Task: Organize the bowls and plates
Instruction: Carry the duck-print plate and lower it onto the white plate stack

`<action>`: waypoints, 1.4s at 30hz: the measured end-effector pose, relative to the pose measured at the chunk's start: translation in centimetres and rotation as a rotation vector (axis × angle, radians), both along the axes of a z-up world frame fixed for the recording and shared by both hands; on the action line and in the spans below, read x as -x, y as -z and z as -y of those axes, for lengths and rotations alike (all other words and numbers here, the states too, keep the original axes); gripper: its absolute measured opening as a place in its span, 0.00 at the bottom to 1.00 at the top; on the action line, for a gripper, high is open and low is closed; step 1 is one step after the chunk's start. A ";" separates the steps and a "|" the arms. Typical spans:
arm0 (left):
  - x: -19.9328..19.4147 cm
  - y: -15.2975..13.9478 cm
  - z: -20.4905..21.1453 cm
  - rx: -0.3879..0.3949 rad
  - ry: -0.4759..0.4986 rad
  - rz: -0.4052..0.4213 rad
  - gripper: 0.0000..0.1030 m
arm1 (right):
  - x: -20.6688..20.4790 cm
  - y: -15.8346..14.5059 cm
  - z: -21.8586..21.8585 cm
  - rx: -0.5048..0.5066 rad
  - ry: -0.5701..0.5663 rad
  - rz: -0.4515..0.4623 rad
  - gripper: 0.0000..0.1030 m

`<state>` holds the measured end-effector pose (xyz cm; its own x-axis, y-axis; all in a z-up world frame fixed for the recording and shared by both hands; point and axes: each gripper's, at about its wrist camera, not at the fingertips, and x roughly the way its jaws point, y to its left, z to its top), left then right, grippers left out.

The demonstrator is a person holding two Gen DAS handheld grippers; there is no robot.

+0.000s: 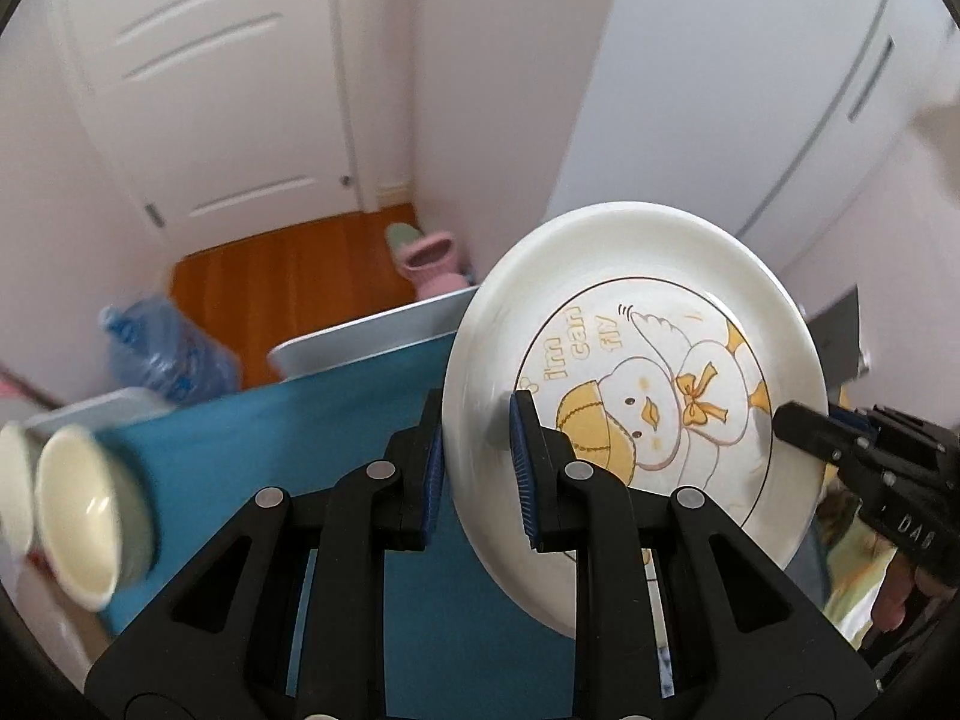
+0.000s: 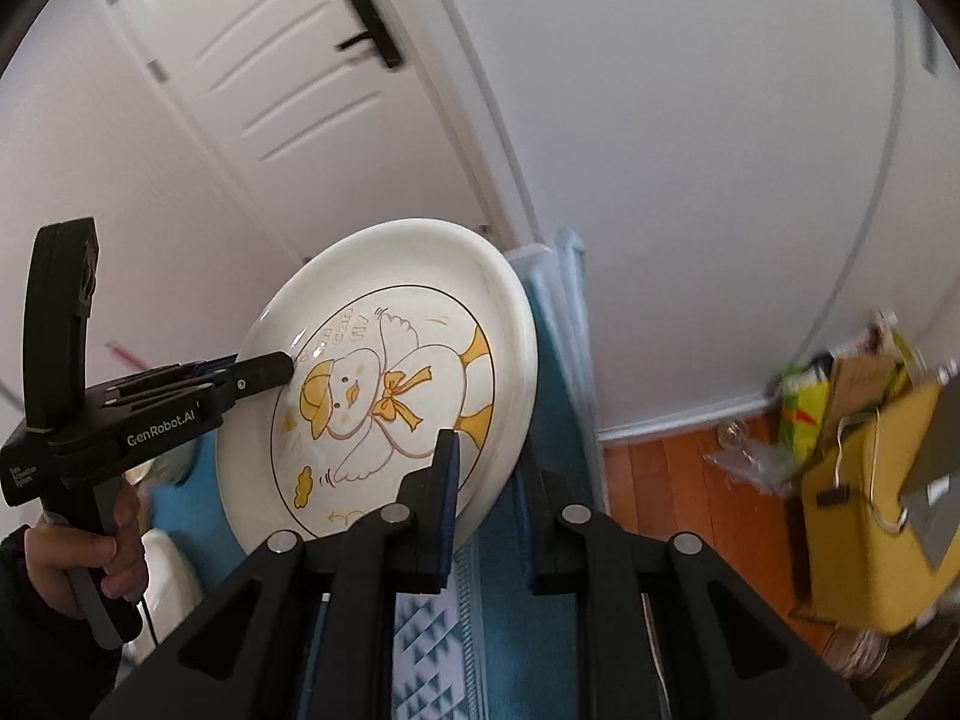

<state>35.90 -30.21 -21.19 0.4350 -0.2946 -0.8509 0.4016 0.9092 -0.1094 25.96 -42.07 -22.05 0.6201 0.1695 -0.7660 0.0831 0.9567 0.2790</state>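
Observation:
A white plate with a yellow duck drawing [image 1: 636,384] is held up on edge above the blue tablecloth [image 1: 336,420]. My left gripper [image 1: 477,468] is shut on its left rim. My right gripper [image 2: 486,474] is shut on its opposite rim, and the plate [image 2: 384,384] fills the middle of the right wrist view. Each gripper shows in the other's view: the right one [image 1: 798,426] and the left one [image 2: 270,372]. Two cream bowls [image 1: 84,510] lie blurred at the left on the table.
A pale tray [image 1: 360,336] stands at the table's far edge. A water jug [image 1: 162,354] and pink slippers [image 1: 429,258] are on the wood floor by a white door [image 1: 210,78]. A yellow bag [image 2: 870,492] and clutter sit to the right.

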 end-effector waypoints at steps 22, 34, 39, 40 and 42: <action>14.1 -3.9 -22.6 -0.046 -0.462 -0.006 0.18 | 2.8 -3.2 -18.6 0.019 -0.573 0.003 0.15; 16.9 5.3 -28.3 0.019 -0.426 -0.177 0.18 | 4.6 5.3 -24.8 0.069 -0.555 -0.147 0.15; 17.4 6.1 -28.6 -0.002 -0.394 -0.181 0.18 | 5.8 6.1 -26.3 0.094 -0.536 -0.145 0.15; 17.6 6.2 -28.6 -0.014 -0.388 -0.180 0.18 | 5.9 6.1 -26.5 0.098 -0.533 -0.144 0.15; 17.6 6.6 -28.5 -0.037 -0.376 -0.181 0.18 | 5.9 6.1 -26.7 0.110 -0.534 -0.144 0.15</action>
<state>18.28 -1.69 -27.82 0.3490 -0.1119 -0.9304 0.0182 0.9935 -0.1127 20.02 -15.37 -28.13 0.3585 0.3452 -0.8673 -0.3908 0.8993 0.1964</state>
